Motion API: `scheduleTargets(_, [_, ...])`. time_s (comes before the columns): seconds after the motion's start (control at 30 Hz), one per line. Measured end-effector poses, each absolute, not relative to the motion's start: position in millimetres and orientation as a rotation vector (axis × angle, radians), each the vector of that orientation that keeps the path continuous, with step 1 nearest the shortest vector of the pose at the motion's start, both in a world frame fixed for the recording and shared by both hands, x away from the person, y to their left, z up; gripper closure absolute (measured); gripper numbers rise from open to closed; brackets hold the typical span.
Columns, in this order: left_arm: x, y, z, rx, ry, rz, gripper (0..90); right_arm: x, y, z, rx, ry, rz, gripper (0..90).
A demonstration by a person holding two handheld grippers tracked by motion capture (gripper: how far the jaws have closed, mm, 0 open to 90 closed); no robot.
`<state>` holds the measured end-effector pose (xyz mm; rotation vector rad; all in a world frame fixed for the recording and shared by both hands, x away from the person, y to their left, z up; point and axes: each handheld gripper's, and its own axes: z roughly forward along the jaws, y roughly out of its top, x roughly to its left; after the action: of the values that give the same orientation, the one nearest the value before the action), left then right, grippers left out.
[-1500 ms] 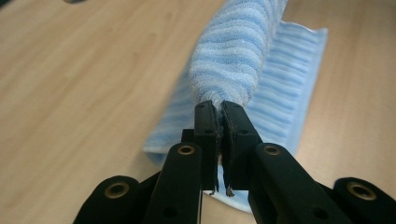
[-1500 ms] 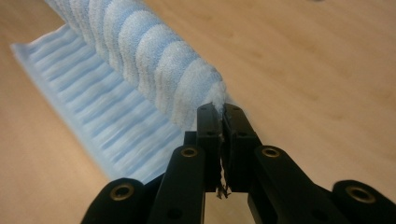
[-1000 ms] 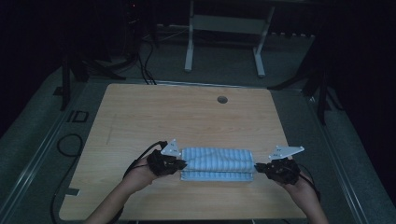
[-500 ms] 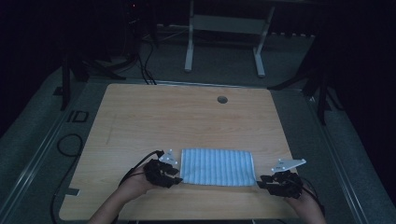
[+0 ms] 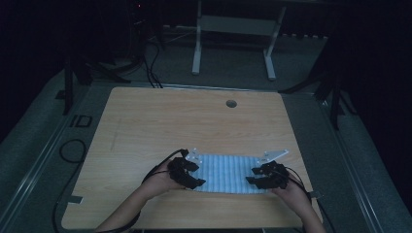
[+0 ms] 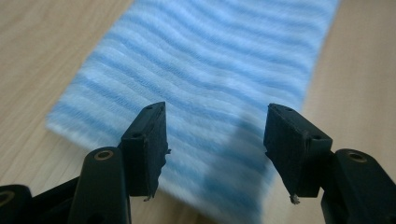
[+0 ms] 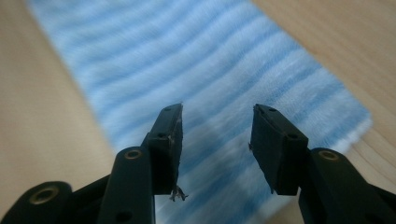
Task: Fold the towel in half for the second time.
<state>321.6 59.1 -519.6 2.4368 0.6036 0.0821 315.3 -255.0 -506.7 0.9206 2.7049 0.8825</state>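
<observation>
cloth (image 5: 226,173) flat between tongs | left tongs (image 5: 194,175), right tongs (image 5: 253,175): just opening, holding nothing

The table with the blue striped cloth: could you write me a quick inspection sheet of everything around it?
Surface: wooden table, with a round hole near its far edge.
Job's things: blue striped cloth, folded flat near the front edge.
Clutter: nothing seen.
Grippers: left gripper at the cloth's left end, right gripper at its right end; both have just been opening, jaws apart above the cloth, nothing pinched.
Cables: a black cable trails from the left gripper; another cable loops on the floor at left.
Surroundings: dark room, grey floor, a white frame beyond the table.
</observation>
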Motion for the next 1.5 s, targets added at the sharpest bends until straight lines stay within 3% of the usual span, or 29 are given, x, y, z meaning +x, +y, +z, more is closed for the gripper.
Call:
scheduleTargets(0.37, [340.6, 60.2, -533.4, 2.431, 0.672, 0.090, 39.9, 347.9, -252.4, -528.2, 0.947, 2.738, 0.813, 50.5])
scheduleTargets(1.5, [407.0, 116.4, -530.2, 2.444, 0.854, 0.143, 39.8, 436.6, -179.3, -524.4, 0.938, 2.795, 0.718, 49.6])
